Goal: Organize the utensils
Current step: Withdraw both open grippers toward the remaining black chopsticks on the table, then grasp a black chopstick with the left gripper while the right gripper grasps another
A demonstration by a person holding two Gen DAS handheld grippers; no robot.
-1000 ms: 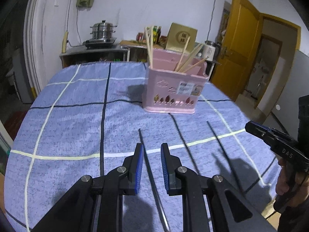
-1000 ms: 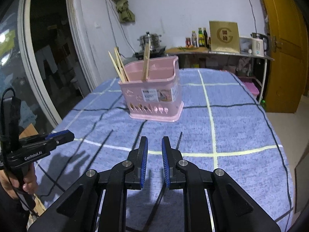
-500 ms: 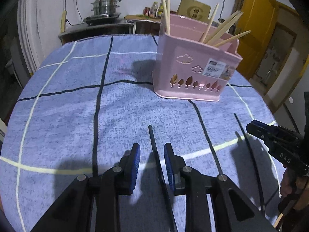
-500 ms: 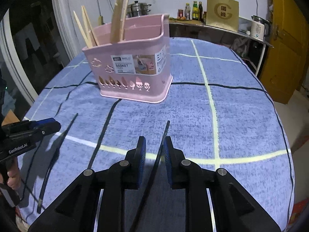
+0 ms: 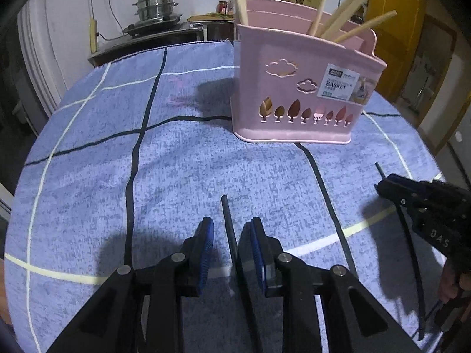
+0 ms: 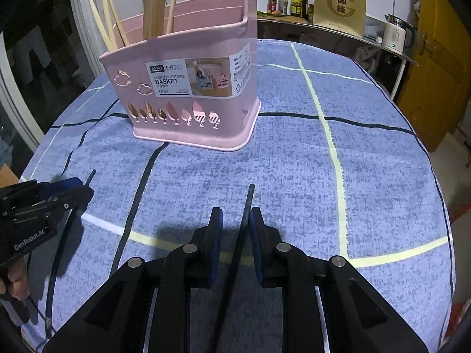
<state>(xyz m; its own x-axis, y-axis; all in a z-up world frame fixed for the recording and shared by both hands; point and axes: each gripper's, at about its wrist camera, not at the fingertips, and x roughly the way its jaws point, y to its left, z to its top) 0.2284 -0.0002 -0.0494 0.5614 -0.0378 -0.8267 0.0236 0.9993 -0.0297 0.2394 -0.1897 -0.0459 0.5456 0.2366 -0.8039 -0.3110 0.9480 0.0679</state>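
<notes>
Basket (image 5: 297,94), pink plastic, standing upright on the blue checked cloth (image 5: 182,170) of the surface, with pale wooden chopsticks (image 5: 350,26) leaning out of its compartments. Paper label on its front wall reading BASKET.

Nearer the camera than the basket: left tool (image 5: 231,241), angled down at the cloth, blue pads parted, one black chopstick (image 5: 228,220) lying flat in the gap. Right-hand pad close against the stick, left-hand pad clearly apart from it. Not clamped.

In front of the basket and toward its label end: right tool (image 6: 234,229), likewise tilted downward and standing apart, a second black chopstick (image 6: 247,206) running between the pads. Stick close to or touching the right-hand pad, free of the other; hard to tell whether any contact there. Tip of this stick pointing toward the basket, well short of it.

From the right wrist view, left tool (image 6: 73,188) low on the near side of the basket, its stick tip poking out ahead. Behind the basket, steel pot (image 5: 156,6), bottles (image 6: 291,0) and white kettle (image 6: 396,33) on a counter.
</notes>
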